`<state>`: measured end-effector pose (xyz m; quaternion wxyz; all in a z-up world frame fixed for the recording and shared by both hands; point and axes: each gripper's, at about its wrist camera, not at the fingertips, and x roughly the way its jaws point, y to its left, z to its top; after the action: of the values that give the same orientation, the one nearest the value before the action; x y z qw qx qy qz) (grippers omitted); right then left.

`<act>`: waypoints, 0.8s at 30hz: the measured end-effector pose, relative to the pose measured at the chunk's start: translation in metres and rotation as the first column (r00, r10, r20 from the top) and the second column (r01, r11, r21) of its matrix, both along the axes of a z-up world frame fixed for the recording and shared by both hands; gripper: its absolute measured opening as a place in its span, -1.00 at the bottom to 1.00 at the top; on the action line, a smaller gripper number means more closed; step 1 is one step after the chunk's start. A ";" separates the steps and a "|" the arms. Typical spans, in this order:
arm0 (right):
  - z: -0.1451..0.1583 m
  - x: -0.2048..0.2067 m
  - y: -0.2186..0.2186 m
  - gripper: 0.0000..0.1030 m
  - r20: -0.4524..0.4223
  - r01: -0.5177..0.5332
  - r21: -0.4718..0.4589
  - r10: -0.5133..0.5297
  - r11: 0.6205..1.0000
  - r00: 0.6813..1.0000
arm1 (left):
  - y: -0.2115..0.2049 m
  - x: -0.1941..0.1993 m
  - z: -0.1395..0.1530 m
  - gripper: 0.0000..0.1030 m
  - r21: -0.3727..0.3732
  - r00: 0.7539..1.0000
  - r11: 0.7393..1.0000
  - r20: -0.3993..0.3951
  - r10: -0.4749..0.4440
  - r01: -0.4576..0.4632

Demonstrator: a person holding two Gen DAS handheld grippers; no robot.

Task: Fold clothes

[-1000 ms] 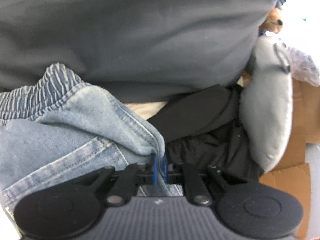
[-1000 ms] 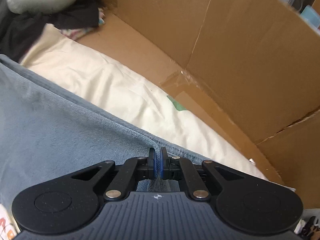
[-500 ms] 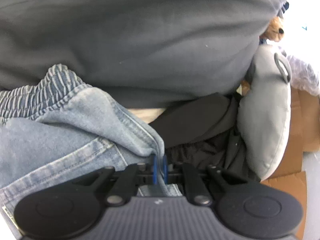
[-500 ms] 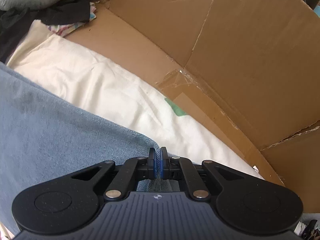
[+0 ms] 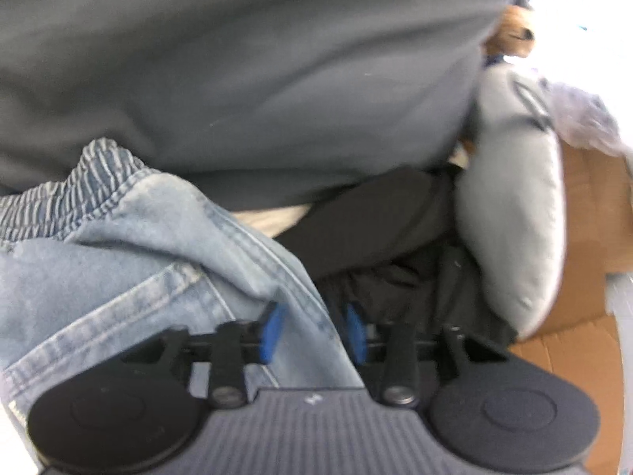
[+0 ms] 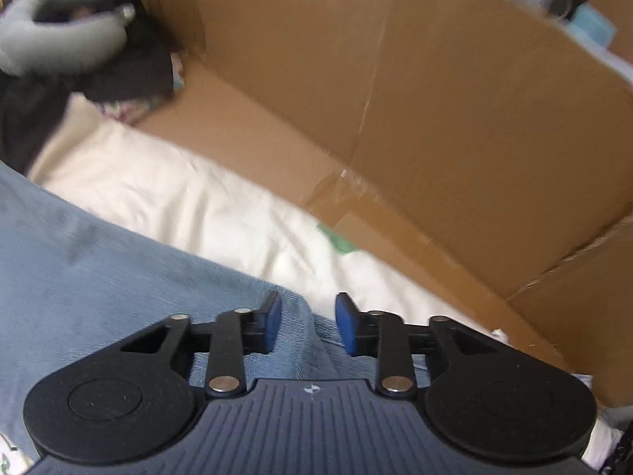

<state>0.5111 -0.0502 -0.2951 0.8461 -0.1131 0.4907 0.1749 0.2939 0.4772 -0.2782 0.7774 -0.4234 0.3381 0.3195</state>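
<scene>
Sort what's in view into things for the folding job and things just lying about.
For the job: jeans, left gripper, right gripper.

Lying about: grey neck pillow, black garment, cream cloth, cardboard box, stuffed toy.

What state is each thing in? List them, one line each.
left gripper: open, jaws just parted, denim edge loose between them.
right gripper: open, jaws just parted, denim between them.
jeans: crumpled, elastic waistband bunched.
cardboard box: open, wall creased.
neck pillow: lying against black clothes.
</scene>
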 end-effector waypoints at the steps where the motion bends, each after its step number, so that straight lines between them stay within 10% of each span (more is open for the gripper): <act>1: 0.008 -0.006 -0.005 -0.26 0.011 0.004 0.014 -0.004 1.000 1.000 | -0.006 -0.004 0.002 -0.20 -0.003 1.000 1.000 0.001 -0.008 0.008; 9: 0.031 -0.069 -0.040 -0.26 0.060 -0.004 0.059 0.000 0.998 0.998 | -0.058 -0.002 0.007 -0.25 -0.001 0.987 0.987 -0.029 -0.159 0.159; 24: -0.020 -0.213 -0.072 -0.16 0.112 -0.073 0.063 0.065 0.995 0.992 | -0.138 0.050 -0.028 -0.56 -0.020 0.913 0.921 -0.125 -0.387 0.388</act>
<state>0.2986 -0.1223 -0.3152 0.8686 -0.1110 0.4330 0.2140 0.3444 0.3396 -0.3058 0.8034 -0.3249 0.4630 0.1861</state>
